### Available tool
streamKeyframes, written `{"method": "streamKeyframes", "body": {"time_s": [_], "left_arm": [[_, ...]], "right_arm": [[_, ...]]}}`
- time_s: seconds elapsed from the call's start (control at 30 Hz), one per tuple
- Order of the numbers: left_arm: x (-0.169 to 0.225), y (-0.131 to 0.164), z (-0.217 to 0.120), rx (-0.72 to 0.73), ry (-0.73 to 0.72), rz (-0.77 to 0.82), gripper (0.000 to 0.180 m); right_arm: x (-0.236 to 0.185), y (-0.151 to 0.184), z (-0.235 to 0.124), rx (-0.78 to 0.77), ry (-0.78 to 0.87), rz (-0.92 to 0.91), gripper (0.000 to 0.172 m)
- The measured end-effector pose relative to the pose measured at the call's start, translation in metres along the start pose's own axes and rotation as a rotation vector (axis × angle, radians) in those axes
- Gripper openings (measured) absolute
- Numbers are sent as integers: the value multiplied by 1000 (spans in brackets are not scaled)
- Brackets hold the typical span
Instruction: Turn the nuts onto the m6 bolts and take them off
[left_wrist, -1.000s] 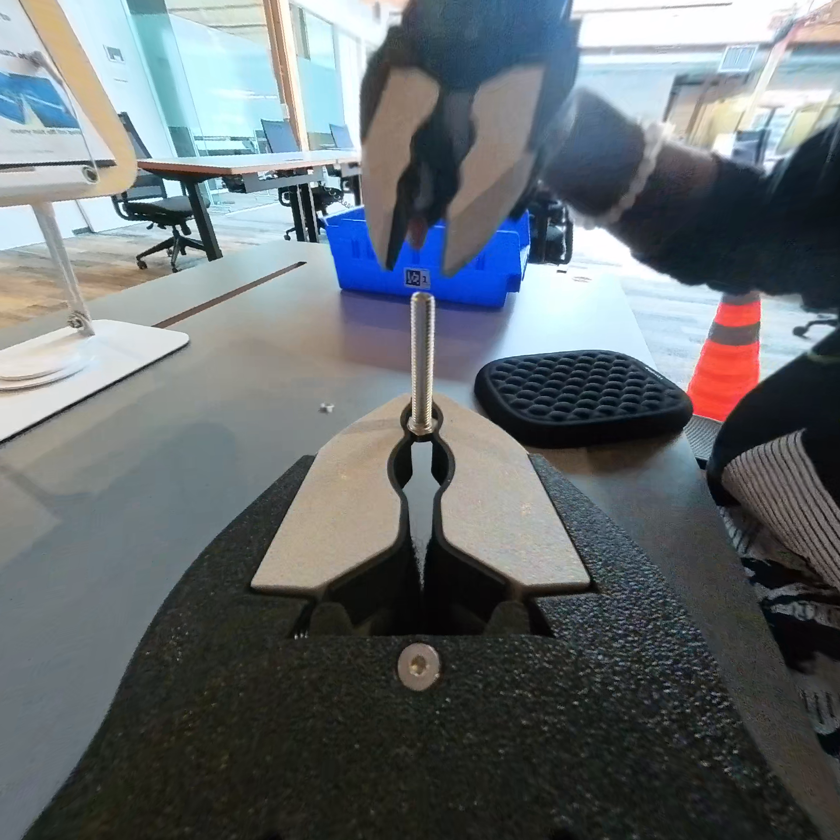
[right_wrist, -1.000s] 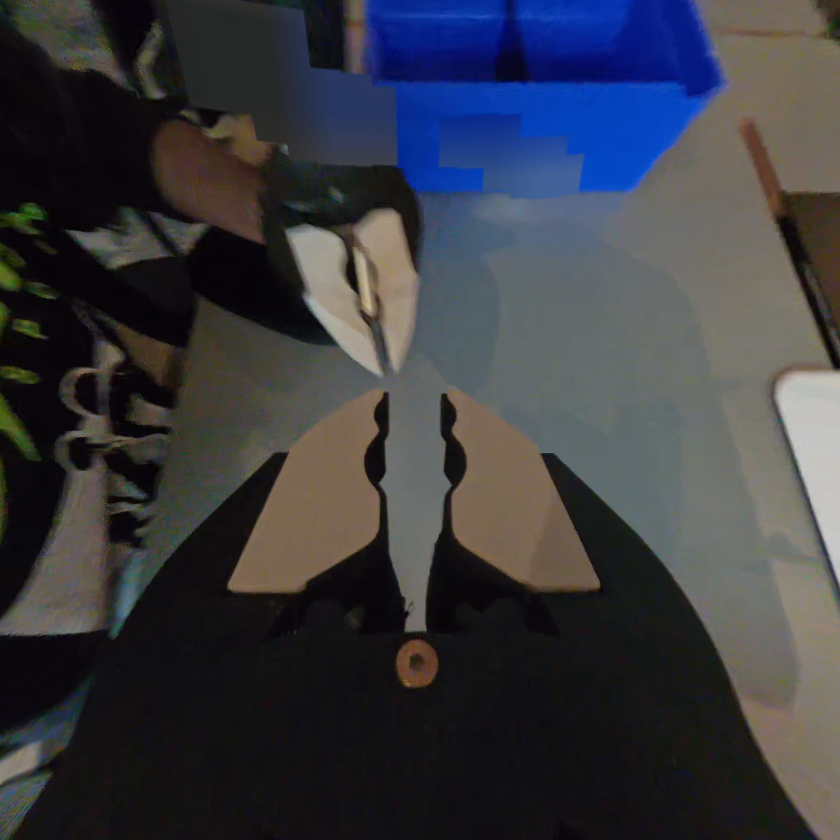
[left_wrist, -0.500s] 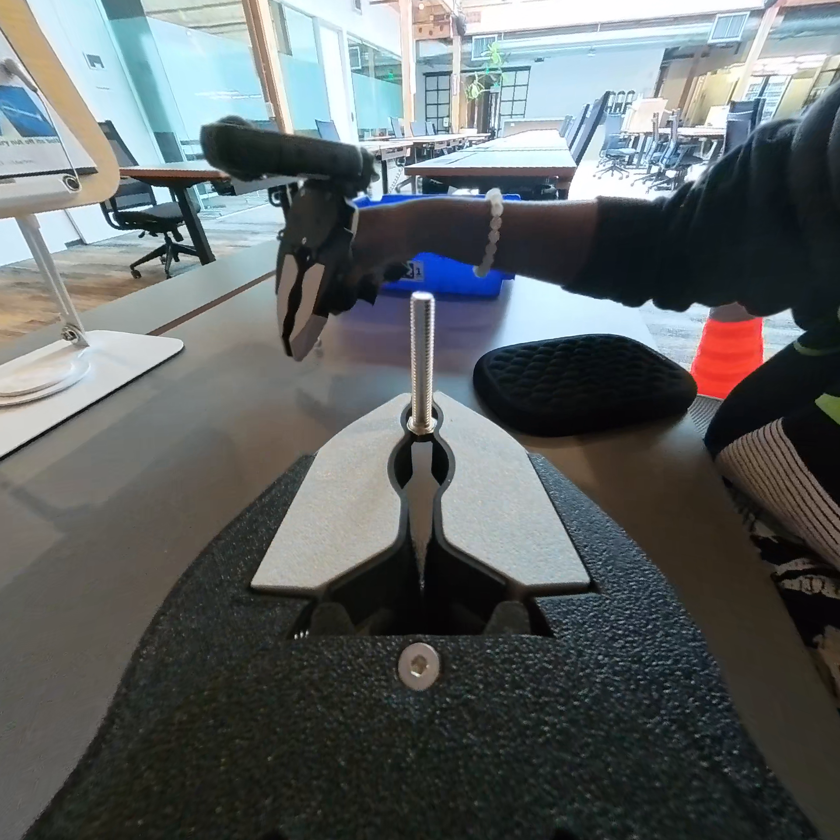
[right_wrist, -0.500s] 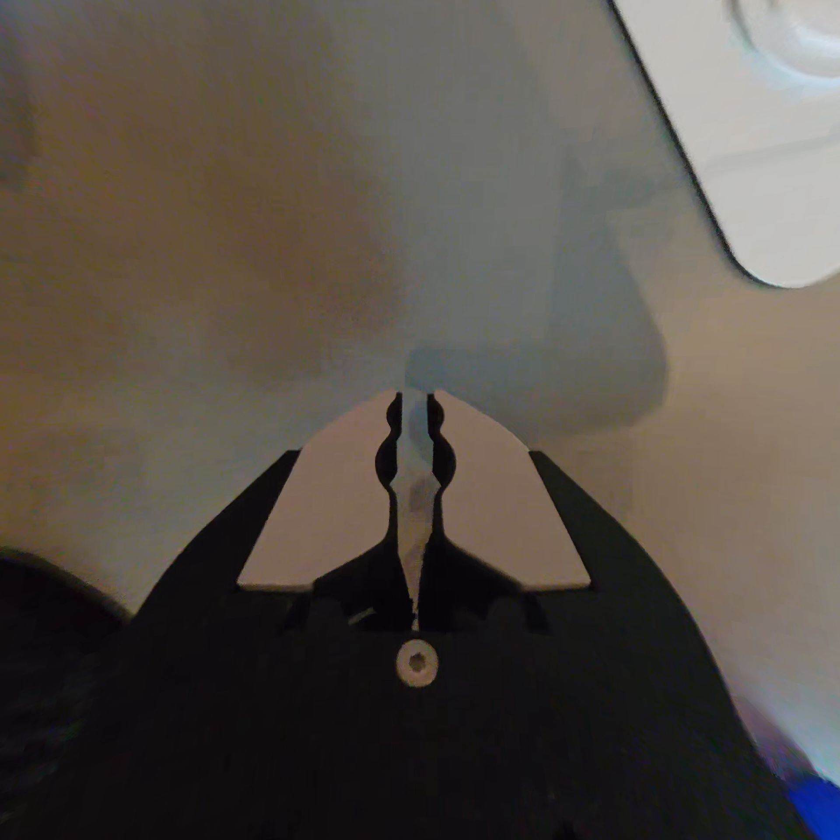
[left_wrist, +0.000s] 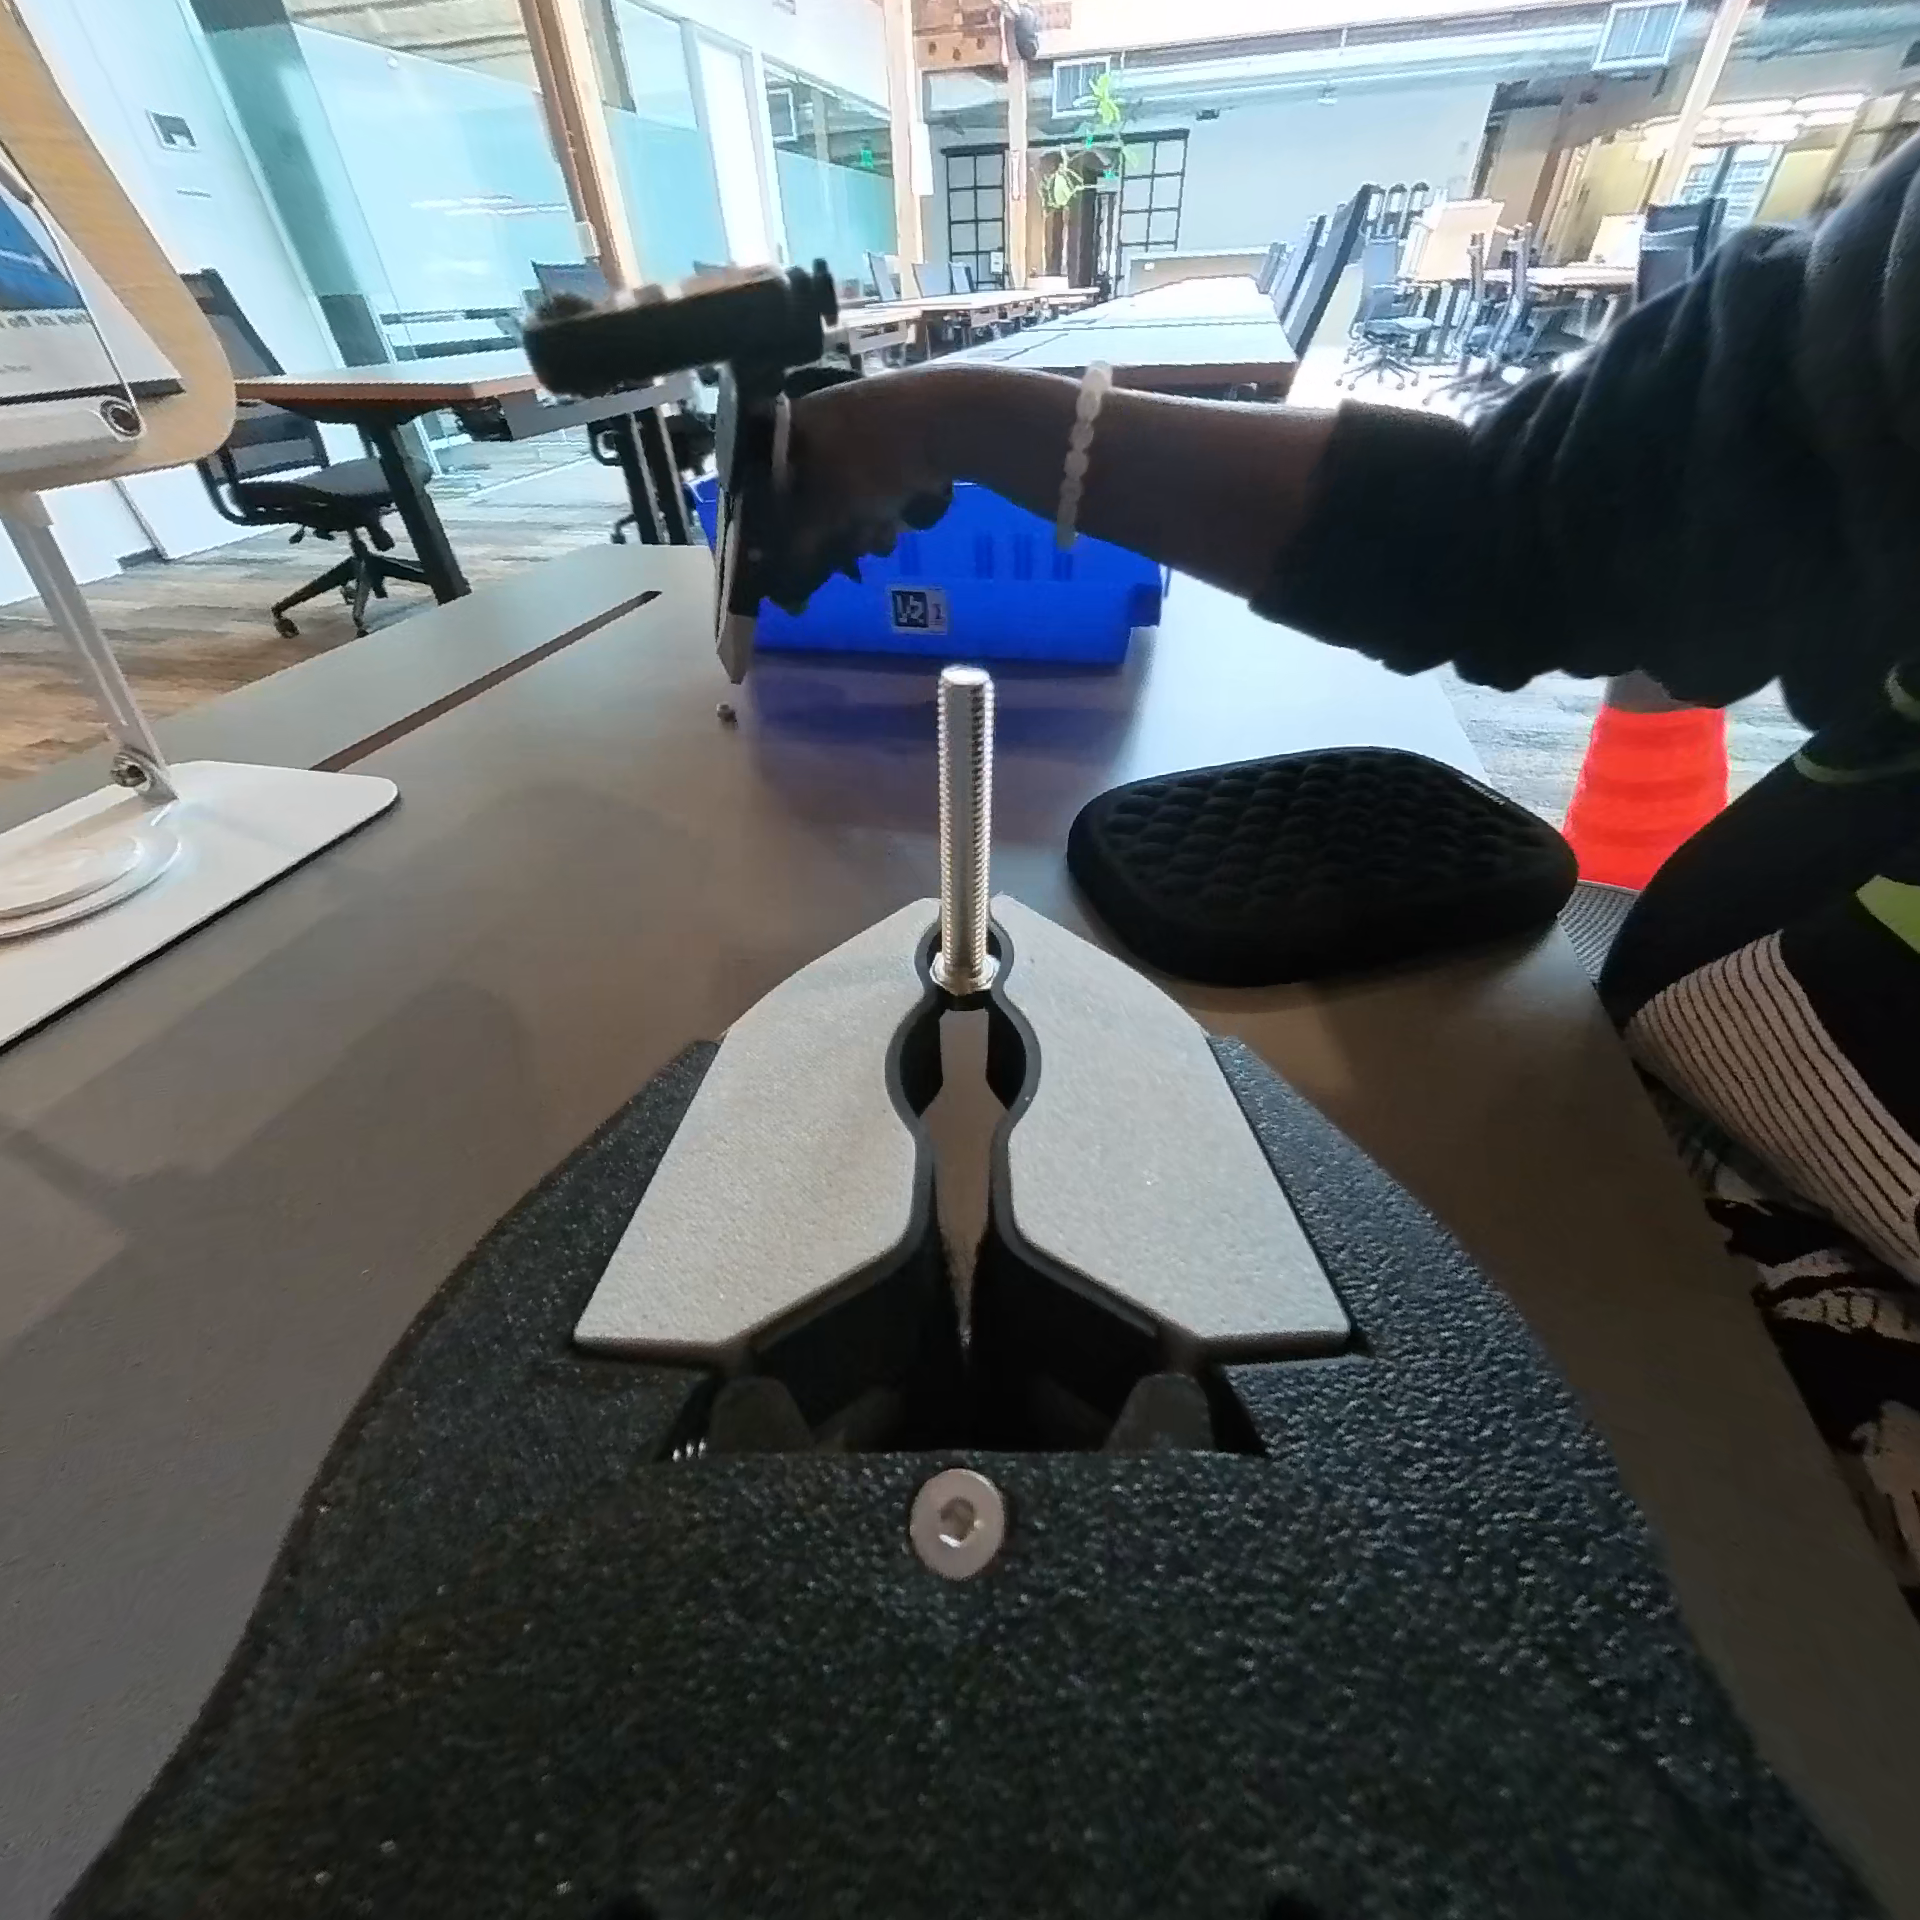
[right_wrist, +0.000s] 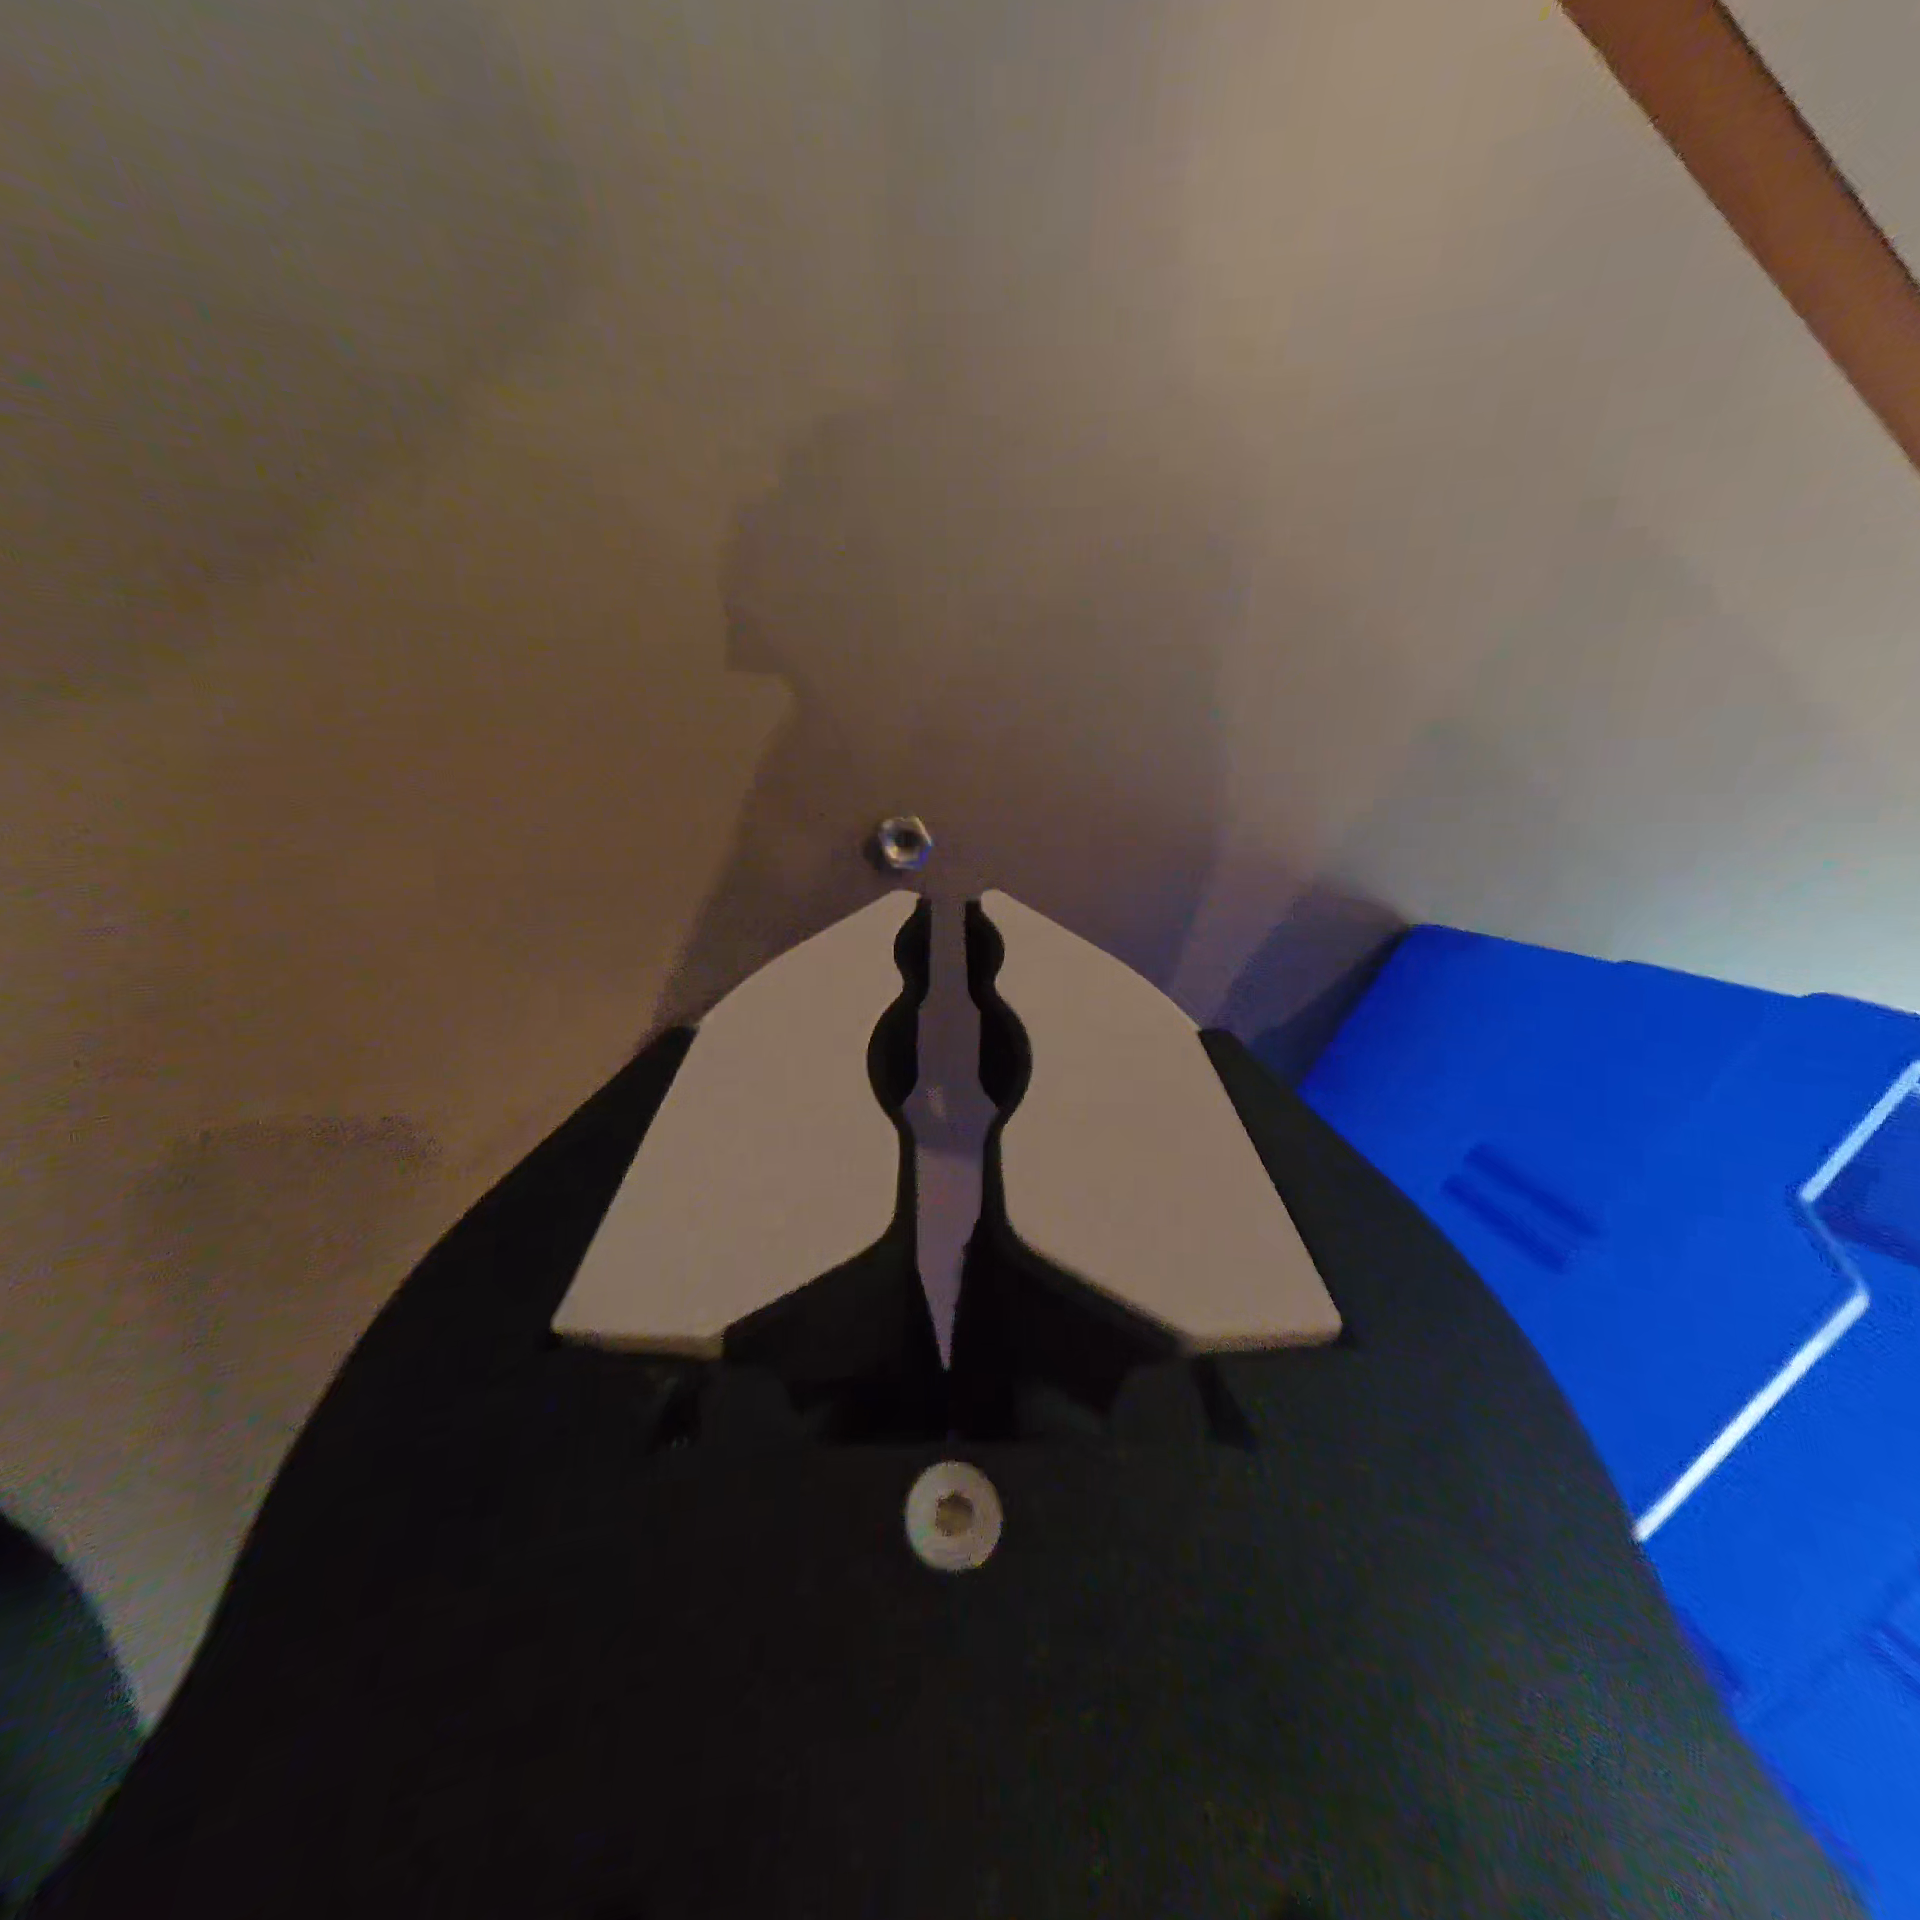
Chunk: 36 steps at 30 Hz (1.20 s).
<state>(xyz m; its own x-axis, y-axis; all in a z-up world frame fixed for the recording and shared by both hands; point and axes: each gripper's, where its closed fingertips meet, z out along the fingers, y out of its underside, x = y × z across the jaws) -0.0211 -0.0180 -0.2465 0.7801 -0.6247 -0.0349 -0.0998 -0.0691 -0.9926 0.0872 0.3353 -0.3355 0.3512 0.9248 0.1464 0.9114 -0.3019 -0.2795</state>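
Bolt (left_wrist: 965, 821) stands upright at frame centre, head clamped between the left gripper (left_wrist: 964, 961) fingertips; its thread is bare. Nut (right_wrist: 900, 842) lies loose on the desk (right_wrist: 416, 520), just above the right gripper (right_wrist: 945, 899) tips at centre frame, untouched. Over the last second the right gripper swung from above the bolt to the nut near the blue bin (right_wrist: 1558, 1195), its fingers narrowing to a slim gap, nothing between them. Judgement: pick-up pending; threading not begun.
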Motion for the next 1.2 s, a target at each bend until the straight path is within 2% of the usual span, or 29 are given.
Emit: {"method": "streamKeyframes", "body": {"time_s": [0.17,0.43,0.63,0.93,1.1,1.2], "left_arm": [[0,0,0,0,1,0,3],[-1,1,1,-6,2,-10,3],[0,2,1,-10,2,-6,3],[0,2,1,-8,8,-8,3],[0,-3,-2,39,15,7,2],[4,-8,-6,91,41,24,2]], "right_arm": [[0,-3,7,-31,-77,51,9],[-8,-19,5,-3,-157,58,26],[-6,-22,16,-76,-142,45,25],[-4,-18,24,-141,-133,36,14],[-11,-21,23,-124,-154,-16,10],[-45,-34,5,-22,-231,-125,10]]}}
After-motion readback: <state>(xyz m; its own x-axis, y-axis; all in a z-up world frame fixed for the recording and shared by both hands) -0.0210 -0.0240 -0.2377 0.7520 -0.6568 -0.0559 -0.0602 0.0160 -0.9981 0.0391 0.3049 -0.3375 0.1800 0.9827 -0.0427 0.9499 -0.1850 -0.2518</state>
